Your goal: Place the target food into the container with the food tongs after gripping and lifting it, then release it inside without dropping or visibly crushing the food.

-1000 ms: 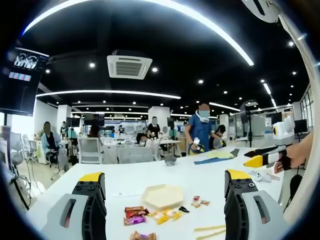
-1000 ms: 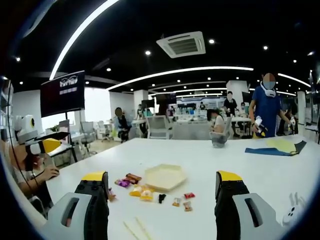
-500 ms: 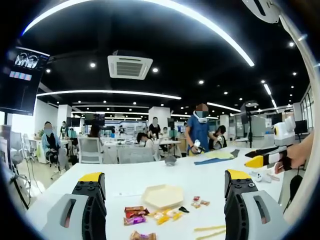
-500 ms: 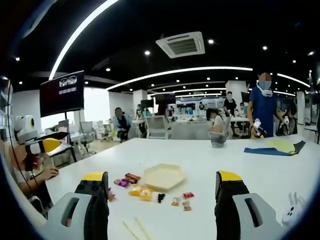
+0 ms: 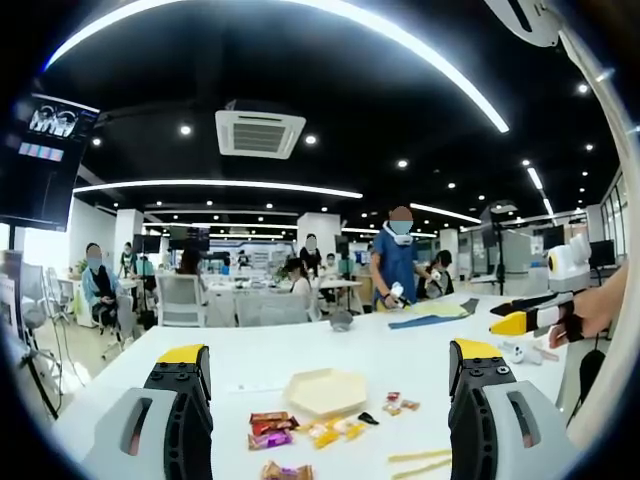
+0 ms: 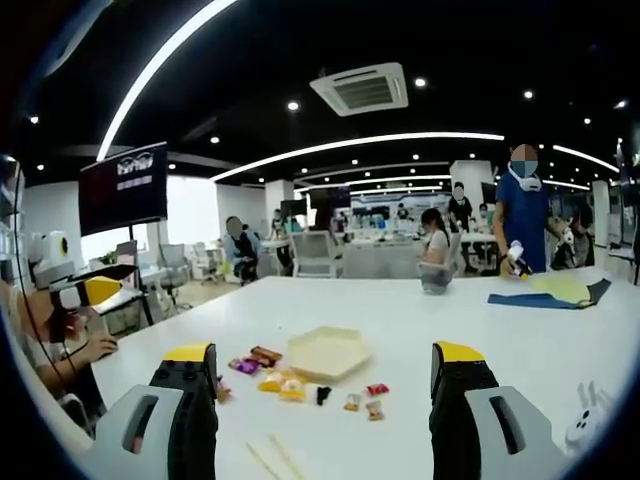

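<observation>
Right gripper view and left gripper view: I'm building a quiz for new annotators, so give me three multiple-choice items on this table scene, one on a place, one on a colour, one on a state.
1. Where do the wrapped sweets lie relative to the hexagonal container?
A. inside it
B. on the white table beside it
C. stacked on its rim

2. What colour are the tips of the right gripper?
A. yellow
B. red
C. green

3. How do the jaws of the left gripper stand?
A. shut on a sweet
B. shut on the tongs
C. wide apart, holding nothing

Answers:
1 B: the wrappers are scattered on the tabletop in front of the container, whose inside looks bare.
2 A: both jaw ends carry yellow caps.
3 C: the table shows clear between the two jaws.
</observation>
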`<state>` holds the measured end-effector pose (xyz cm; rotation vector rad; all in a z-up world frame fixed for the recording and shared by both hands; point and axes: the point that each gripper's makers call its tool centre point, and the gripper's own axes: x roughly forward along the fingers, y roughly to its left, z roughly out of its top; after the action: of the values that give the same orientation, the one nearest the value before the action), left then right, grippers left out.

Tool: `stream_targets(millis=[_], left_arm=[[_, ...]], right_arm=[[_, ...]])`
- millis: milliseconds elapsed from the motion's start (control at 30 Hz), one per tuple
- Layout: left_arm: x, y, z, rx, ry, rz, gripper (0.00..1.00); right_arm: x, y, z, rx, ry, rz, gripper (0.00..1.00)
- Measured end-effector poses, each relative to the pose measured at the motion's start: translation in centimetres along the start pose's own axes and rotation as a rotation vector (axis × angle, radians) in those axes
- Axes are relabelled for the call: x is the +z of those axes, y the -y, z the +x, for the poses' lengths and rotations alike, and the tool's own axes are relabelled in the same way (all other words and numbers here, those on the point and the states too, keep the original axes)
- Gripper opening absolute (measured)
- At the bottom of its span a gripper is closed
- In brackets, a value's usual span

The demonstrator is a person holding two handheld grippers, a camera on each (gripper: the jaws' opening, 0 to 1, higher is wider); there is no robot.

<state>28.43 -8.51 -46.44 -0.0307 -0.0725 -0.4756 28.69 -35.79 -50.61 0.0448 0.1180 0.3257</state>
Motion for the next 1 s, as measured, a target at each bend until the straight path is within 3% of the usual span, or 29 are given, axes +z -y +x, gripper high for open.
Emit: stream_targets(millis=[1000], left_arm=[[-0.10,0.07,-0.39,0.001,0.003,-0.007,0.99]], right_arm=[[-0.02,-0.29,-0.31,0.004,-0.005,-0.005,0.90]])
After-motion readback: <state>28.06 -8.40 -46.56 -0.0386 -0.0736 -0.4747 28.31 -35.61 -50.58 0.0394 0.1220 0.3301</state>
